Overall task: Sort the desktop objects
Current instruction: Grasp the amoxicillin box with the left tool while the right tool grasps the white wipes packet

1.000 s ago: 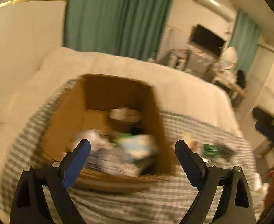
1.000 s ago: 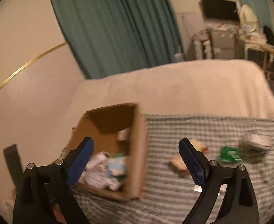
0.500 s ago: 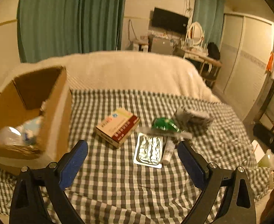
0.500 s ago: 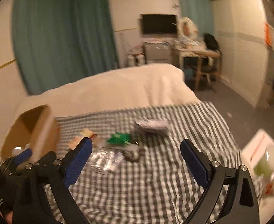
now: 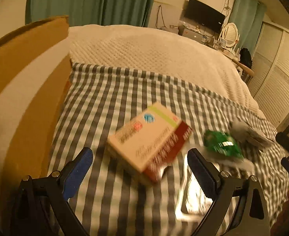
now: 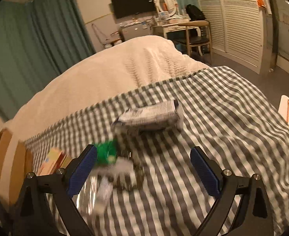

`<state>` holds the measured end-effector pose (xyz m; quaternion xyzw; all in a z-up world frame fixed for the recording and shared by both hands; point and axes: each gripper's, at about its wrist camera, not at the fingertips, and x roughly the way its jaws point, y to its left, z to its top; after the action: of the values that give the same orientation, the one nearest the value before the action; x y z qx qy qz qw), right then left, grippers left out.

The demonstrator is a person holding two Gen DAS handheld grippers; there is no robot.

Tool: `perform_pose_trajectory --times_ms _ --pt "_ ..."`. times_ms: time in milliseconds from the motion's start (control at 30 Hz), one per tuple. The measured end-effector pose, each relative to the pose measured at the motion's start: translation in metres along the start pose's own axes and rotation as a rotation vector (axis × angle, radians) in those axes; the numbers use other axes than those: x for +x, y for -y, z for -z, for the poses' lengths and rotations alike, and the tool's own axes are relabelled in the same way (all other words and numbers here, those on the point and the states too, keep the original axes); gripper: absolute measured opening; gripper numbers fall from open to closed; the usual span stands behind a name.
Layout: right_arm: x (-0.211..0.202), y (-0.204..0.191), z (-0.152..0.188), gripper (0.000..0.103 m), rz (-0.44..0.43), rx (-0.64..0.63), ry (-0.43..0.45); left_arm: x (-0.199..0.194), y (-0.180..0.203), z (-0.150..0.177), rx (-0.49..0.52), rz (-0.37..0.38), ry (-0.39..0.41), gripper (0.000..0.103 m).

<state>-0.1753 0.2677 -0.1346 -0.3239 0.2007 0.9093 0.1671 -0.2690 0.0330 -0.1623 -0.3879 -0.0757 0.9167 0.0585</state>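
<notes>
Medicine box (image 5: 148,139) lies flat on the bed, dead ahead between spread, empty left claw (image 5: 139,167) jaws; long axis diagonal.

The left wrist view looks low and close across the grey-and-white checked cloth (image 5: 124,90), just right of the brown cardboard box (image 5: 26,82). The right wrist view sits farther right of that box (image 6: 4,163), facing the same cloth (image 6: 223,118); both share the cream-and-red rectangular carton (image 5: 150,141) (image 6: 52,160).
</notes>
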Motion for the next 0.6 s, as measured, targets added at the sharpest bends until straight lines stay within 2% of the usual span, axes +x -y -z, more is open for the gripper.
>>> perform_pose_trajectory --times_ms 133,233,400,467,500,533,567,600 --pt "0.03 0.001 -0.019 0.097 0.017 0.142 0.035 0.029 0.01 -0.017 0.044 0.022 -0.005 0.099" --pt "0.057 -0.005 -0.029 0.097 0.023 0.225 -0.003 0.044 0.02 -0.019 0.117 0.007 -0.023 0.103" --pt "0.098 -0.006 -0.024 0.097 0.086 0.278 -0.096 0.05 0.019 -0.014 0.086 0.051 -0.072 0.103" --pt "0.105 -0.002 -0.018 0.085 0.091 0.263 -0.084 0.048 0.015 -0.01 0.078 0.063 -0.079 0.101" --pt "0.105 0.0 -0.017 0.063 0.085 0.234 -0.072 0.045 0.013 -0.009 0.082 0.066 -0.082 0.098" --pt "0.105 0.0 -0.016 0.037 0.082 0.208 -0.065 0.041 0.012 -0.006 0.091 0.066 -0.087 0.094" --pt "0.102 0.0 -0.016 0.029 0.077 0.179 -0.064 0.037 0.012 -0.003 0.093 0.066 -0.094 0.093" --pt "0.099 0.0 -0.016 0.027 0.067 0.149 -0.069 0.034 0.011 -0.002 0.092 0.065 -0.104 0.089"
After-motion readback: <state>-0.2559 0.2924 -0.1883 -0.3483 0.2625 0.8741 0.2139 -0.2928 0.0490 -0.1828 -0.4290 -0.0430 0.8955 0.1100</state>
